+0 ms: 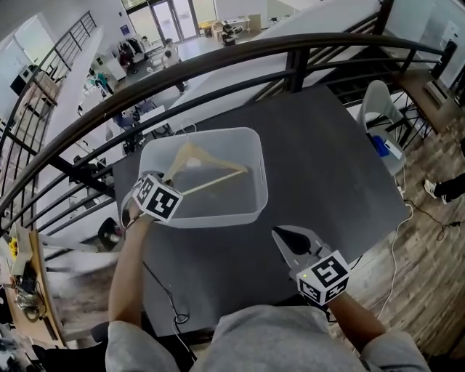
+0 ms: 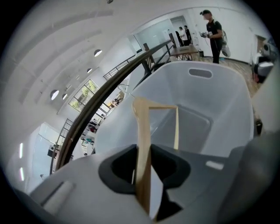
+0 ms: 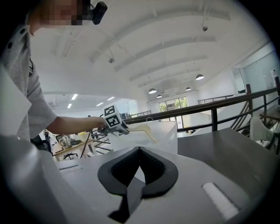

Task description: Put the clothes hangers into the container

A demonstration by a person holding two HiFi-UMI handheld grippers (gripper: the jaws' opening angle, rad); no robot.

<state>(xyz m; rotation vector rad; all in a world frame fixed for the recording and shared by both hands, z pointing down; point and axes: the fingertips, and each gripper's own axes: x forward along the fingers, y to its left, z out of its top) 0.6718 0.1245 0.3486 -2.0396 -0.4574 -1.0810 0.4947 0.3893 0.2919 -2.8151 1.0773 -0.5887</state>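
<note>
A large open-plan workplace, an office or lab hall, seen from an upper gallery. A dark metal railing (image 1: 218,54) curves behind the dark counter (image 1: 327,160). Past it lies a lower floor (image 1: 138,54) with desks, gear and people, and glass doors (image 1: 171,18) at the far end. Overhead is a white vaulted ceiling (image 3: 175,39) with round lamps (image 3: 199,77). Up here there is a wood-plank floor (image 1: 436,240), a white chair (image 1: 378,102) and a trailing cable (image 1: 396,254).

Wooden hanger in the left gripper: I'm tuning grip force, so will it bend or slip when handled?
Probably stiff: the wooden hanger shows straight arms though the left gripper pinches only one arm. Likely light, since that single pinch carries it tilted over the container. Smooth wood may slide on the plastic.
</note>
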